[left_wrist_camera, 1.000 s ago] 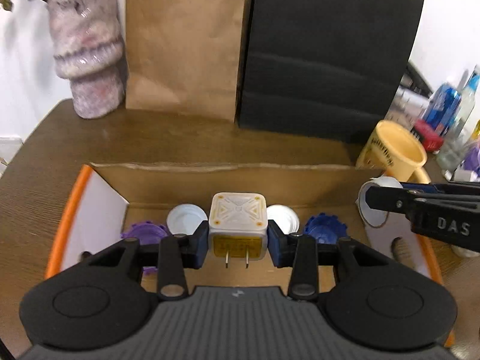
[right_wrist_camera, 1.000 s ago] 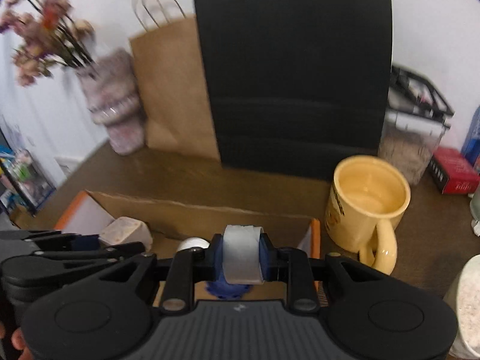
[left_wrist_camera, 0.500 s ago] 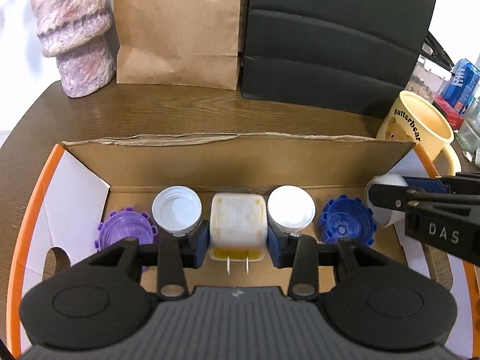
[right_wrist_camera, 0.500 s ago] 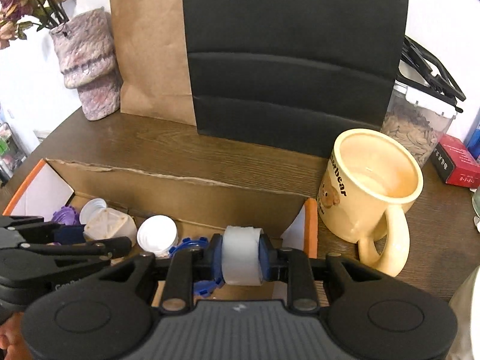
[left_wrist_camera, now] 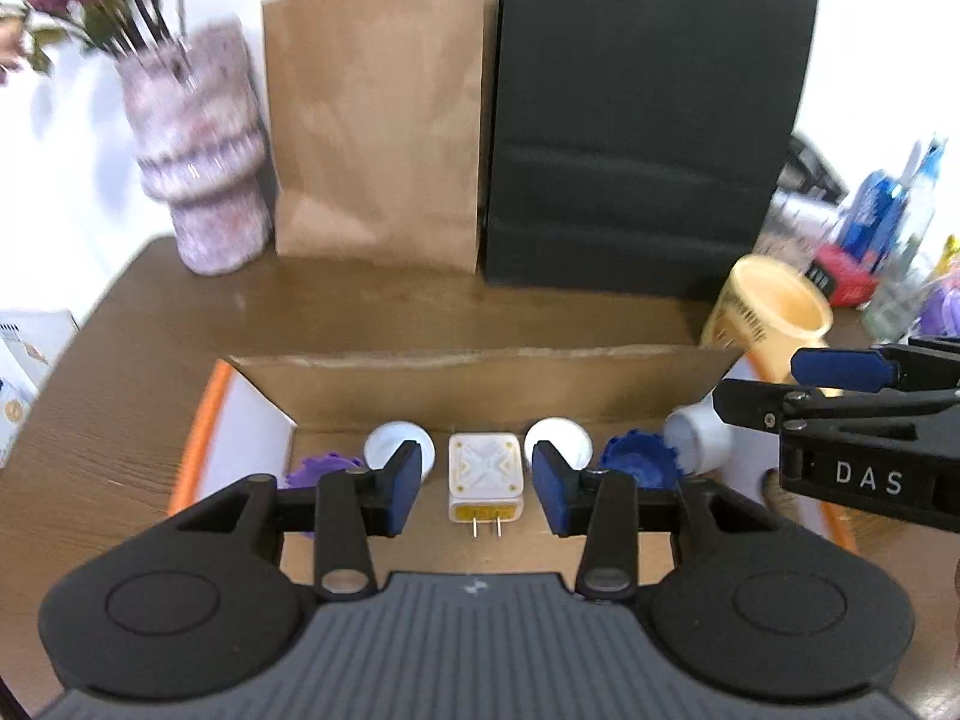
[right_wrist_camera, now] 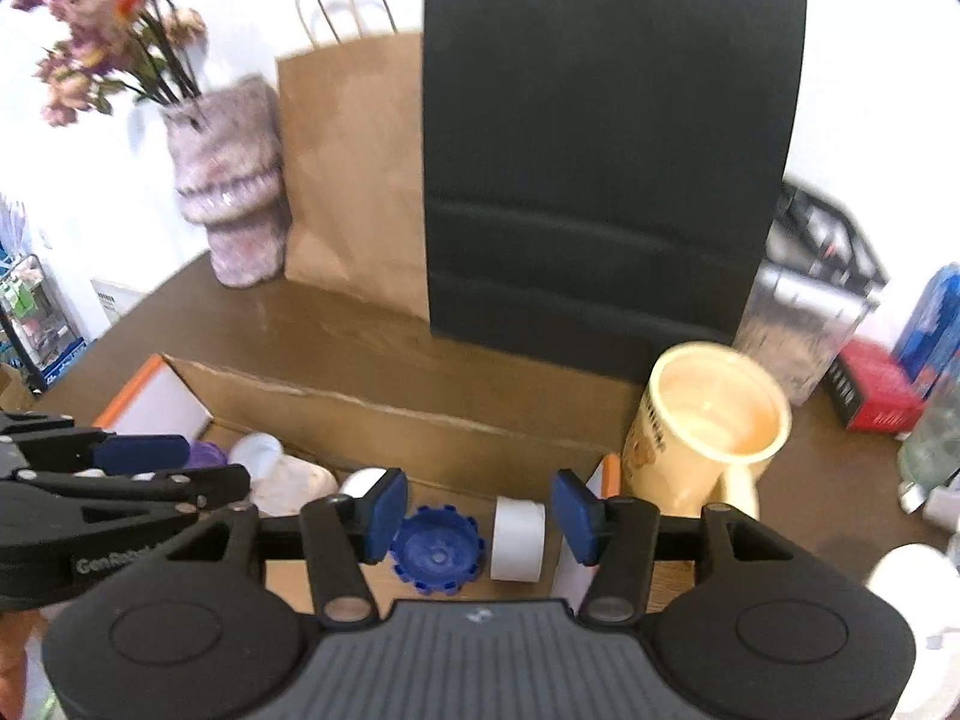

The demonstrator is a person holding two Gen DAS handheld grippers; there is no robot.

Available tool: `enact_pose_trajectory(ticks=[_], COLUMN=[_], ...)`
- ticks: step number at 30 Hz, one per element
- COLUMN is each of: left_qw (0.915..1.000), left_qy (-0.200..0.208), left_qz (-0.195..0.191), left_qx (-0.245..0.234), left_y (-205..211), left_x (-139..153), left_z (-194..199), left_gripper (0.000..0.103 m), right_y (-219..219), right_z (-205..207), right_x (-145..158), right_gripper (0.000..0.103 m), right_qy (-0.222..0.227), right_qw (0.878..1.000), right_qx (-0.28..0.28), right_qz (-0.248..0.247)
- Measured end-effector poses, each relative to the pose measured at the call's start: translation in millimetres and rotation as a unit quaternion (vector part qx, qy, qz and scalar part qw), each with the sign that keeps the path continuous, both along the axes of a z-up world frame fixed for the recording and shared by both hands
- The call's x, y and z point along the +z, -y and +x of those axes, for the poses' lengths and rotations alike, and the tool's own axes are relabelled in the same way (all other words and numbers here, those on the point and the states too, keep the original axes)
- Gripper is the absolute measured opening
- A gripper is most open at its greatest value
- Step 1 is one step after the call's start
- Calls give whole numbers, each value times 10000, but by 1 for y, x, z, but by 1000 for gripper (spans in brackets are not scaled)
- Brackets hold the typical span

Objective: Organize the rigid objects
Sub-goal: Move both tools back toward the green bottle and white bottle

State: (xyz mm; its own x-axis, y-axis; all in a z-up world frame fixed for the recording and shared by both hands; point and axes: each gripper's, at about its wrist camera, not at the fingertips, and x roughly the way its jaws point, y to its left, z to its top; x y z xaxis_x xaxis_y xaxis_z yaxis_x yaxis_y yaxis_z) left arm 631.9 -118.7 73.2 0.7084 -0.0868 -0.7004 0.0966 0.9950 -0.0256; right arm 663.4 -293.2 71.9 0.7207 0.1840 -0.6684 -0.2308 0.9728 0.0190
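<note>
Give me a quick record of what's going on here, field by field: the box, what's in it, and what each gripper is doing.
container: cardboard box, open, on a wooden table
row in box, left to right: purple cap, white cap, plug adapter, second white cap, blue cap, white roll
left gripper: open, adapter between the jaws but untouched
right gripper: jaws opening, roll between them, pads clear of it
beside box: yellow mug
</note>
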Motion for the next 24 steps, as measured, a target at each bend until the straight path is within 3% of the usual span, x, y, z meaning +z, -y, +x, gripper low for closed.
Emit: enact_pose_trajectory(ticks=[5, 10, 13, 24], left_qw=[9986, 9914, 9802, 9482], left_qy=[521, 1271, 1976, 3175], left_qz=[-50, -314, -118, 104], left_qx=[15, 45, -33, -21], left_y=[-9, -29, -34, -51], left_x=[52, 87, 93, 77], left_z=[-48, -115, -163, -302], left_gripper=[44, 53, 68, 80], right_y=[-4, 2, 3, -10], right_z=[-51, -130, -172, -300], right_x=[49, 84, 84, 49], right_gripper=[65, 83, 84, 86], right_qy=[481, 1449, 1898, 2841], right_qw=[9988, 9888, 9813, 9576], right_qx=[42, 298, 271, 217], right_qz=[-114, 189, 154, 423])
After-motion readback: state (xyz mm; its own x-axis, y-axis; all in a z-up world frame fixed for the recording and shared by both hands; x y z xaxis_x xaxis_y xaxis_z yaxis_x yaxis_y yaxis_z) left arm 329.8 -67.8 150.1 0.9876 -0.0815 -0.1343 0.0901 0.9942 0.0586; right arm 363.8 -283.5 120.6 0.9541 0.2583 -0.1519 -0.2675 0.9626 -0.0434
